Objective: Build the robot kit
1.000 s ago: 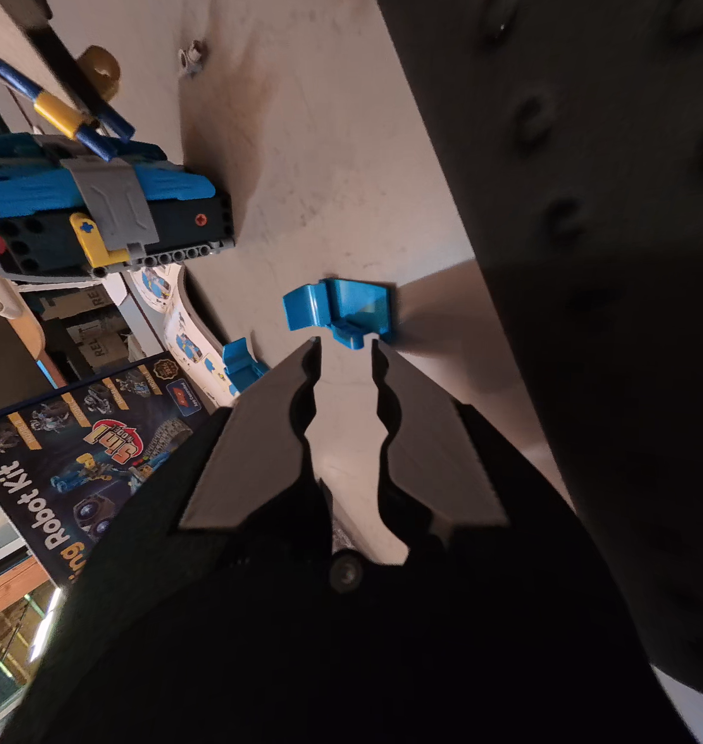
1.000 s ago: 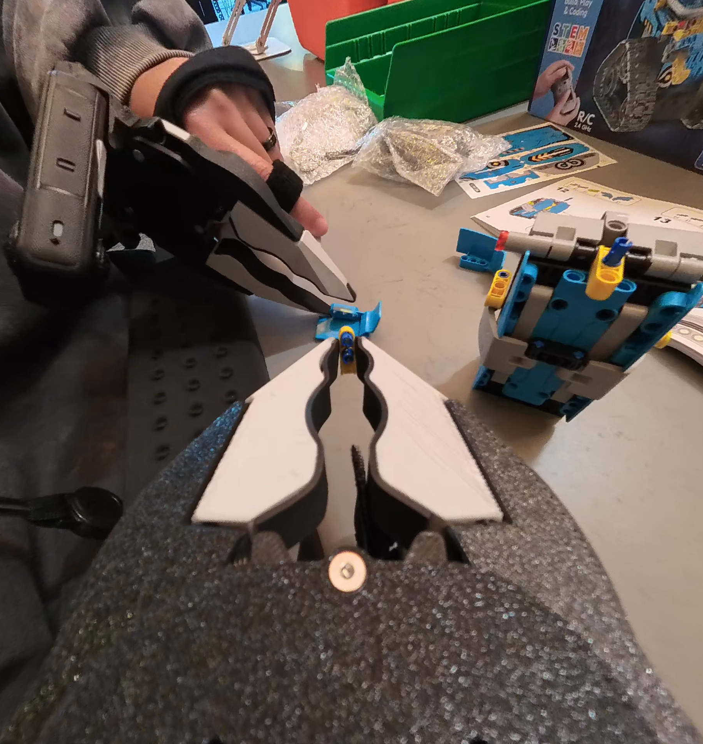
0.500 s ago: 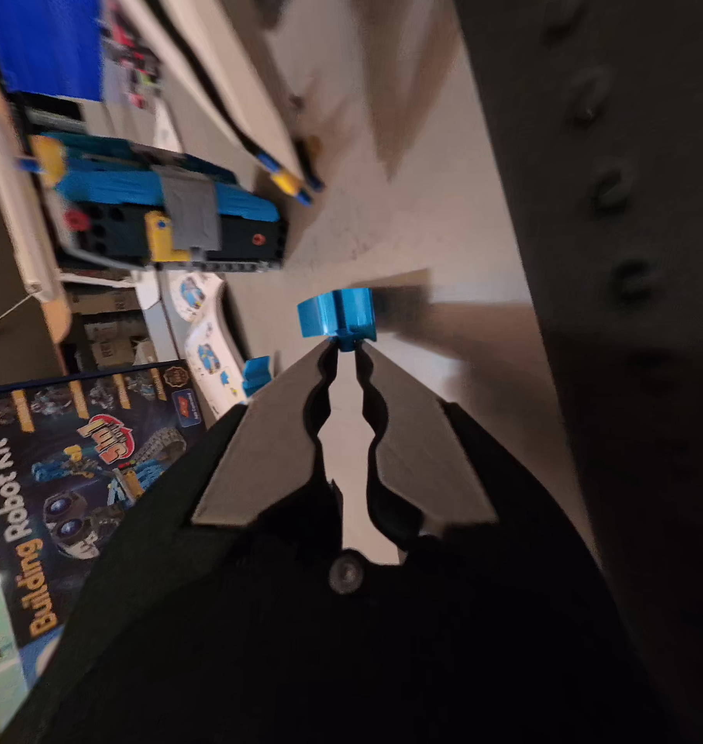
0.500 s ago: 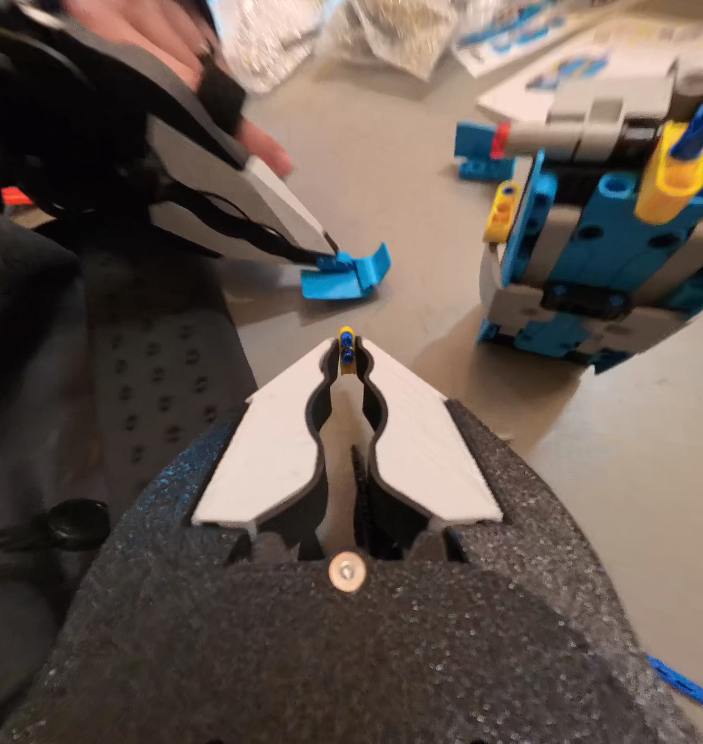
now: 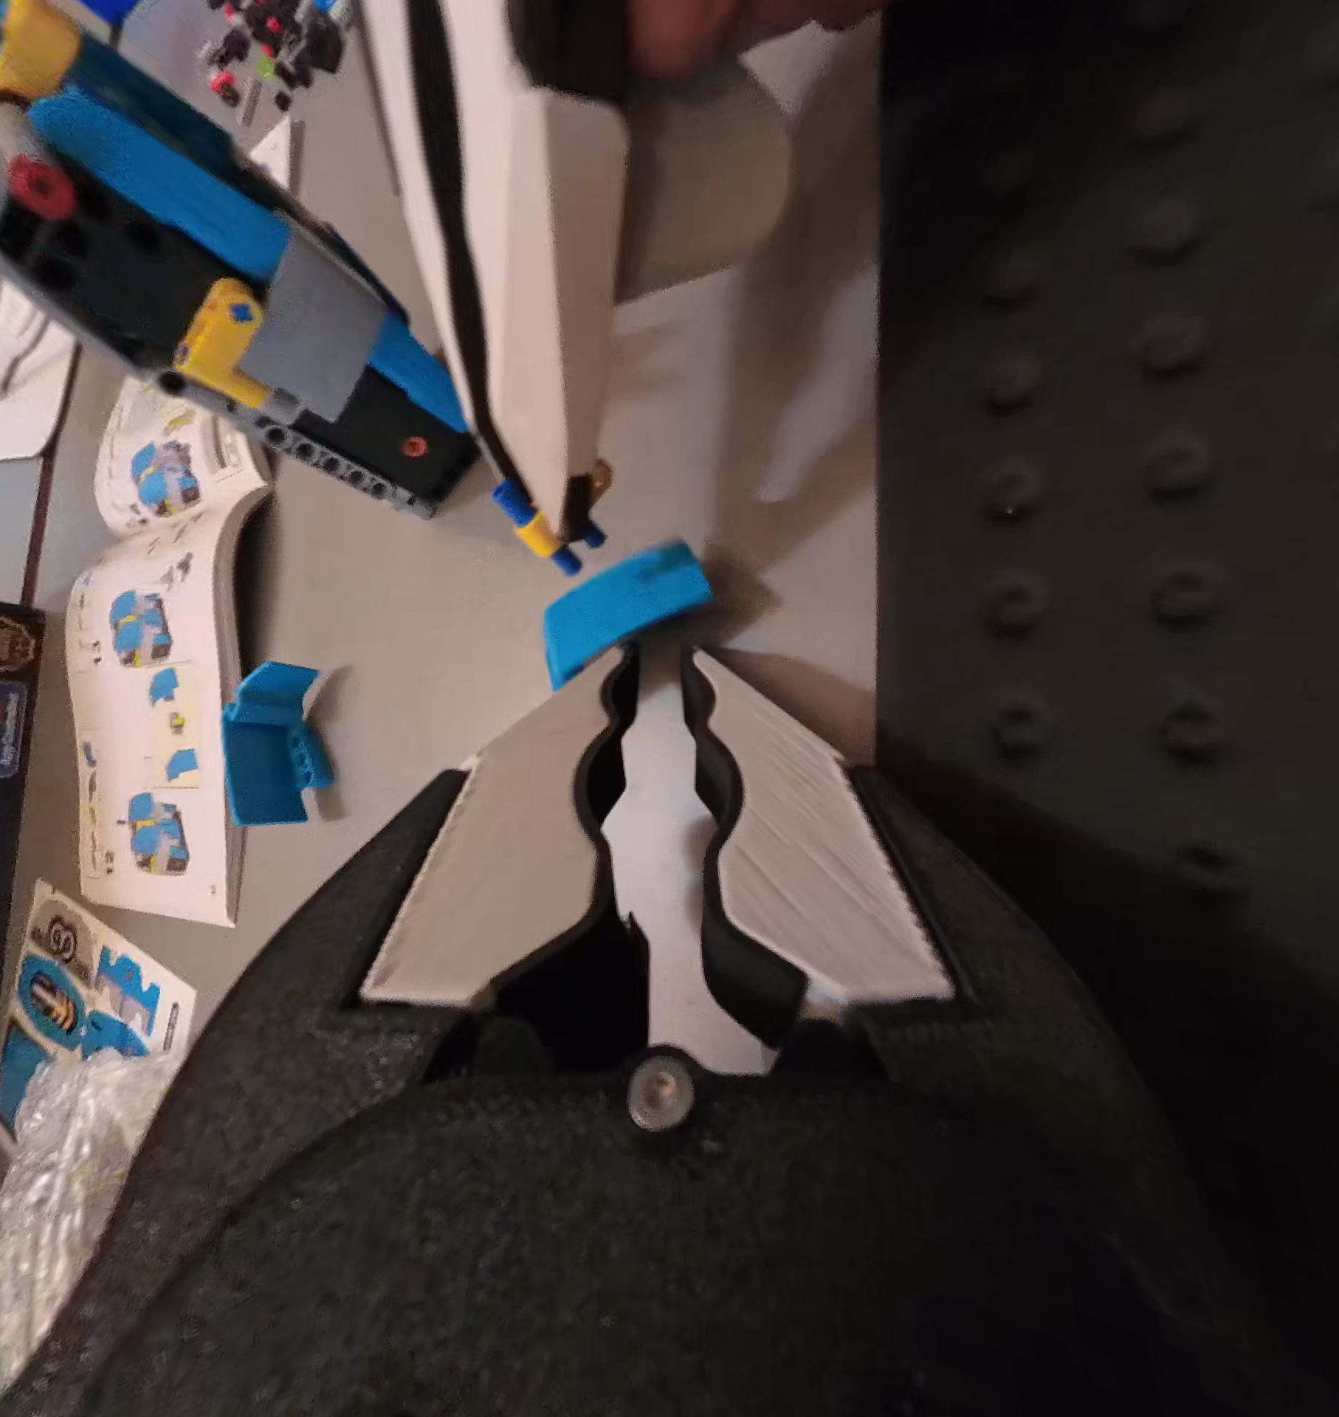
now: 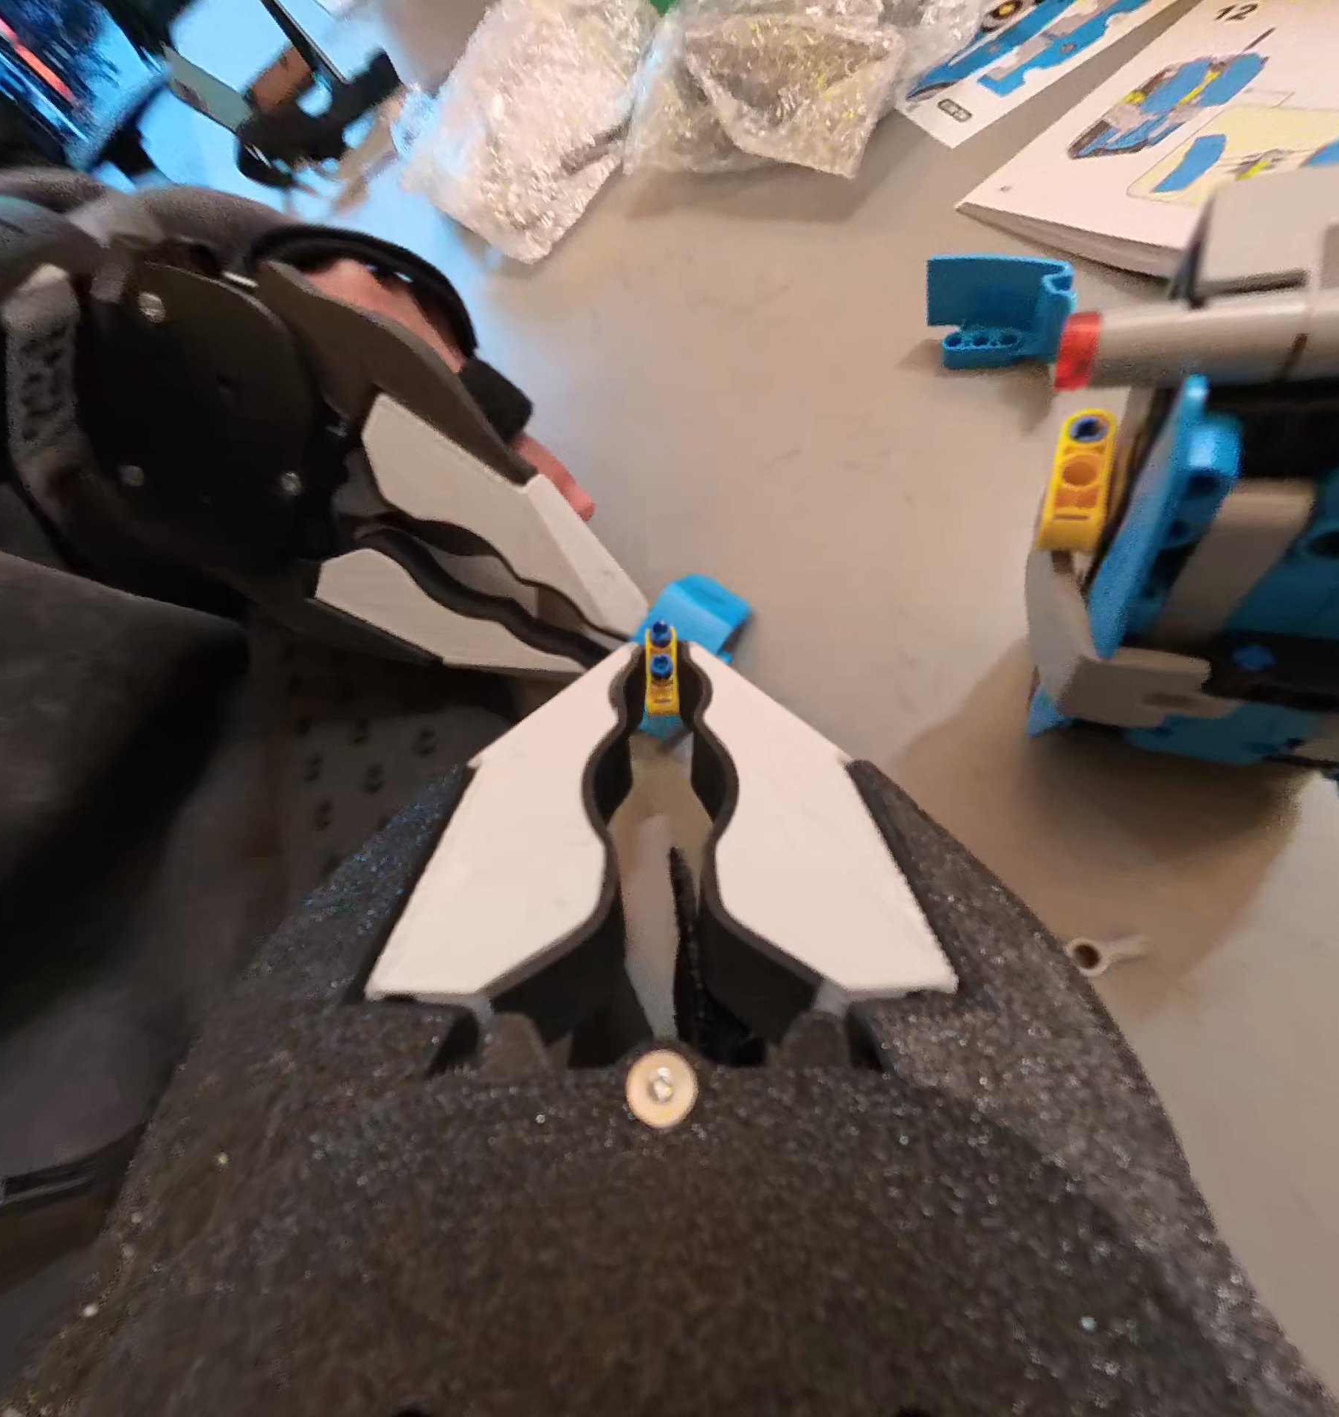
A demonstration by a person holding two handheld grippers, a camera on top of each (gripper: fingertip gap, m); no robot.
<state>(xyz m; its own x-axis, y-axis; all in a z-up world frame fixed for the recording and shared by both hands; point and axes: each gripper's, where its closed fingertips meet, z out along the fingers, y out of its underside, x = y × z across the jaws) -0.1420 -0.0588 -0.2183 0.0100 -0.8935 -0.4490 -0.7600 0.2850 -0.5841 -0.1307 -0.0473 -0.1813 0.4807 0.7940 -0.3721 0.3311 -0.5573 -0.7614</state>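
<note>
Over the tabletop (image 6: pixel 766 429) my left gripper (image 5: pixel 655 659) pinches a blue panel (image 5: pixel 624 609), off the surface; my right gripper (image 6: pixel 660 659) clamps a yellow pin piece (image 6: pixel 660 678) just beside it, not yet joined.

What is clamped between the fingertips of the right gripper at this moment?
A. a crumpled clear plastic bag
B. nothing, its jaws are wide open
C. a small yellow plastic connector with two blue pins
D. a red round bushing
C: in the right wrist view the right gripper has its jaws closed on the small yellow plastic connector with two blue pins, held close to the curved blue plastic panel that the left gripper pinches.
</note>
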